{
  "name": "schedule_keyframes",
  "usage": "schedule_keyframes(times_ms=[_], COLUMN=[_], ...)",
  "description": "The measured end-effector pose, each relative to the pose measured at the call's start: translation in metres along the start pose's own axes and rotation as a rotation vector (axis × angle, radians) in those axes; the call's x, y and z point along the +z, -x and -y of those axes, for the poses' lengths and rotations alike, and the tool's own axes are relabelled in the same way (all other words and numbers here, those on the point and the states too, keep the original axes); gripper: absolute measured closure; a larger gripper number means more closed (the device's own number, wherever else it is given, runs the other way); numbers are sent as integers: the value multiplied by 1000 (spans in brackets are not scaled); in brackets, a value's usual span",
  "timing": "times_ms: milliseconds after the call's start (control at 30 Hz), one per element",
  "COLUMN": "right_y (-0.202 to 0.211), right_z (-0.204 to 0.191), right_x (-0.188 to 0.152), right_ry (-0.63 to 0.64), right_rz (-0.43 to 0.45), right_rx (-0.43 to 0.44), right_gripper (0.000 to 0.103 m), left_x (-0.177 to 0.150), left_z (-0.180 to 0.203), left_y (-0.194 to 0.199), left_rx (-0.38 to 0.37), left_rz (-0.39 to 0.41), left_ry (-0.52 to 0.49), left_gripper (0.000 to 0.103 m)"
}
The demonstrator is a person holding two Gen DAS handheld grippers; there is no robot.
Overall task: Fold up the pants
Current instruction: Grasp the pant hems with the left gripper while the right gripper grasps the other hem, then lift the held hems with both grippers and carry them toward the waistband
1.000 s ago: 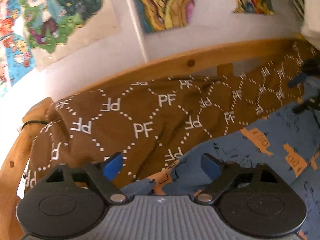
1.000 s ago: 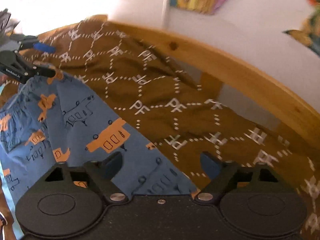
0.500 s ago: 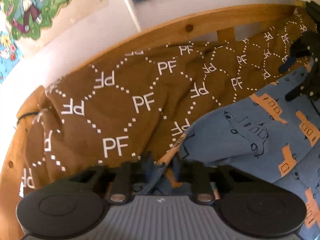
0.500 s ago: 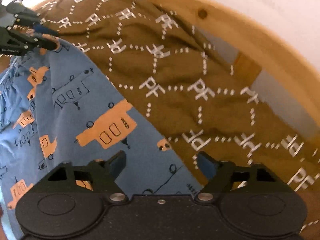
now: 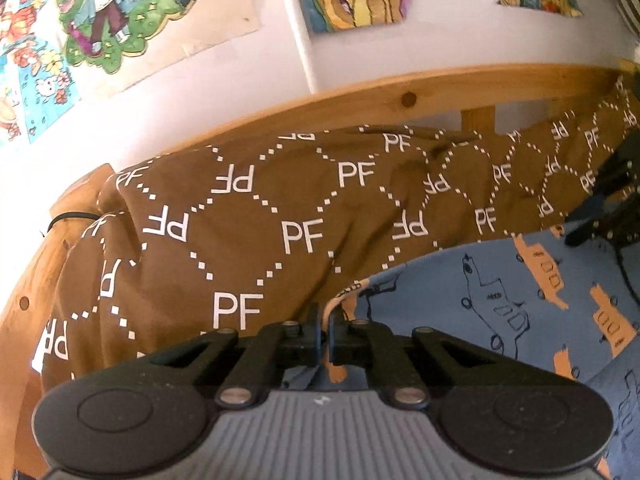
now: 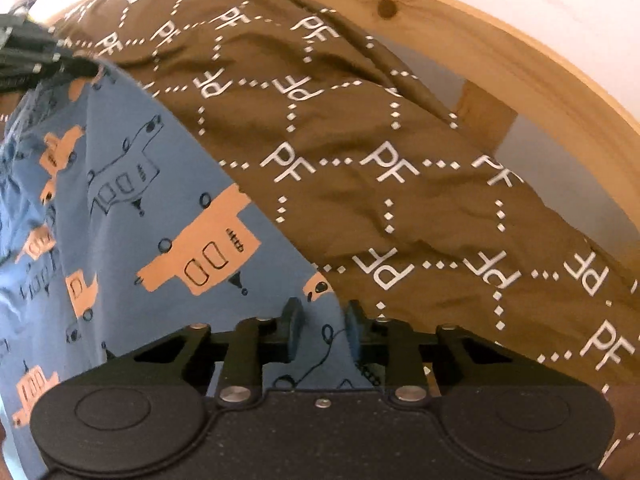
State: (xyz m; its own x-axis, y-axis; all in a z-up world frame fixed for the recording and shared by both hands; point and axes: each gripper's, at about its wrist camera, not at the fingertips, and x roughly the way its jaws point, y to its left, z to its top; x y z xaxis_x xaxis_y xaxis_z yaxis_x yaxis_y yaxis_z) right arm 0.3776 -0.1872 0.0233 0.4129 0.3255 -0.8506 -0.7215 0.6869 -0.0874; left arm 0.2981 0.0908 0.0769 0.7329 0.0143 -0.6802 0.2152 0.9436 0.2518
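The blue pants [image 5: 500, 300] with orange truck prints lie on a brown blanket. My left gripper [image 5: 325, 338] is shut on one corner of the pants' far edge. In the right wrist view the pants [image 6: 120, 208] spread to the left. My right gripper [image 6: 320, 332] has its jaws partly closed around the other corner of the edge, with a gap still showing between the pads and the cloth. Each gripper also shows in the other's view: the right one [image 5: 600, 216] at the far right and the left one [image 6: 48, 64] at the upper left.
A brown blanket [image 5: 248, 232] printed with white "PF" letters covers the bed [image 6: 400, 160]. A curved wooden bed rail [image 5: 400, 96] runs behind it [image 6: 520, 52]. Colourful pictures [image 5: 120, 12] hang on the white wall.
My left gripper closed on the pants' corner and now holds it. My right gripper moved down to the other corner and its jaws have narrowed around the cloth.
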Motion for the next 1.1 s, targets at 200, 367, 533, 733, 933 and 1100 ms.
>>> schedule_keyframes(times_ms=[200, 367, 533, 733, 933, 1100], right_y=[13, 37, 26, 27, 72, 113], right_z=[-5, 2, 1, -10, -28, -48], right_x=[9, 29, 44, 35, 6, -32], right_ry=[37, -2, 8, -4, 27, 4], right_rz=[75, 271, 312, 365, 455, 517], right_rx=[-83, -224, -280, -319, -316, -288], right_gripper=[102, 102, 102, 102, 102, 102], left_x=[3, 8, 11, 5, -8, -21], left_z=[-7, -18, -23, -26, -20, -20], left_y=[10, 14, -5, -1, 26, 57], left_rx=[32, 96, 139, 134, 100, 47], left_rz=[64, 128, 75, 102, 201, 274], left_ry=[85, 197, 209, 193, 105, 79], left_gripper=[100, 100, 100, 100, 100, 100])
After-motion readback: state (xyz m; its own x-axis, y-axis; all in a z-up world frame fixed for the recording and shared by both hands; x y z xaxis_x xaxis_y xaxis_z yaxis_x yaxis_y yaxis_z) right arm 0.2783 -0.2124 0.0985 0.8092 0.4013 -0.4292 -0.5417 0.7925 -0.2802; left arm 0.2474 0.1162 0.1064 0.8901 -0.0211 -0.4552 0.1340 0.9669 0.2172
